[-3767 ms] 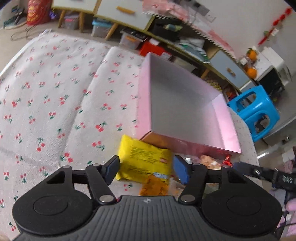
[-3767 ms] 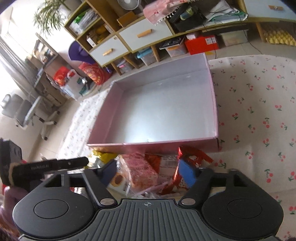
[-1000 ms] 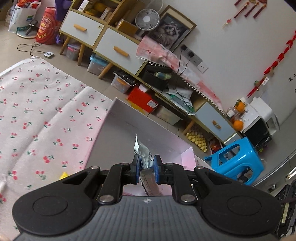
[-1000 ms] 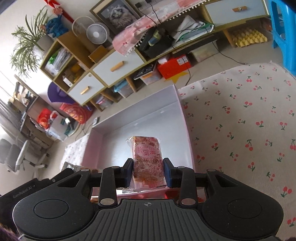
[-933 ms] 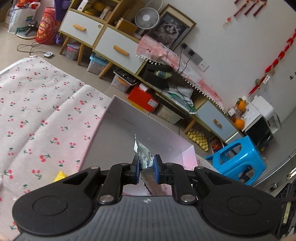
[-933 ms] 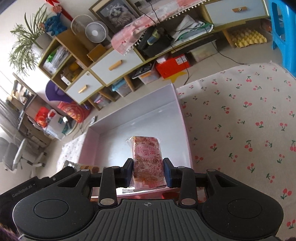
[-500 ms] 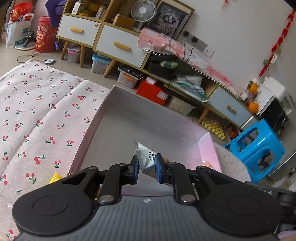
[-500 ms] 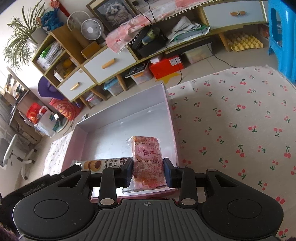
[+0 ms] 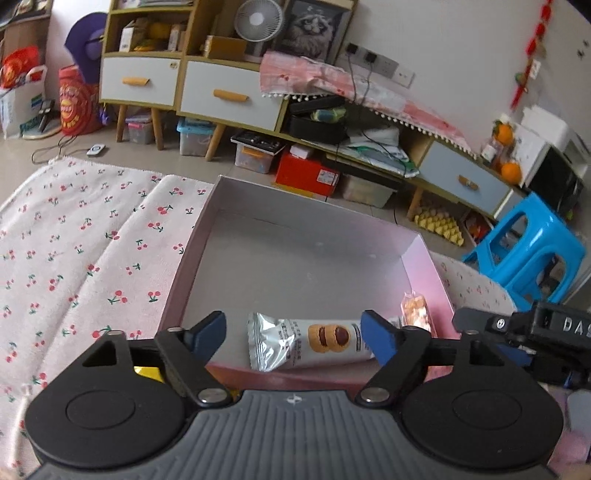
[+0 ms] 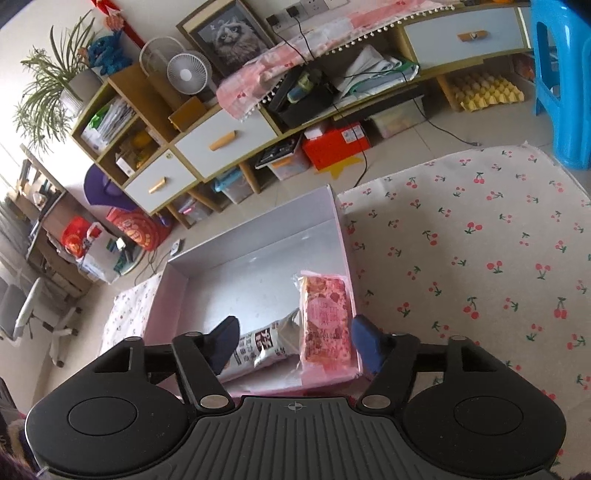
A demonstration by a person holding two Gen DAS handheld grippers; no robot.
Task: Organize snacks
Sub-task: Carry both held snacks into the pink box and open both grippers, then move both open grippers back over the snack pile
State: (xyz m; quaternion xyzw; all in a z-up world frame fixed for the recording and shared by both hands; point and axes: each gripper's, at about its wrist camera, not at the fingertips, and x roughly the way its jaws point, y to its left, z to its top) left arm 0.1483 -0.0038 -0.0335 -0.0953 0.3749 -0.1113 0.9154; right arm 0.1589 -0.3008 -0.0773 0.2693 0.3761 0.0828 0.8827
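Two snack packets (image 9: 314, 343) (image 10: 324, 320) lie in one box (image 9: 295, 258); both tongs (image 9: 293, 334) (image 10: 293, 341) spread wide, empty.

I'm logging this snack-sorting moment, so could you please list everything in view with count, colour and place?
box: 1, pink walls, grey floor, on the cherry cloth
biscuit packet: 1, silver-white, lying in the box by its near wall
pink snack packet: 1, pink-red, lying in the box along its right wall
yellow packet: 1, only a corner shows, outside the box behind the left gripper
cherry cloth: 1, white with red cherries, under the box
stool: 1, blue, on the floor to the right
fan: 1, white, on the cabinet
cat picture: 1, framed, beside the fan
left gripper: 1, black, blue fingers open above the box
right gripper: 1, black, blue fingers open above the box
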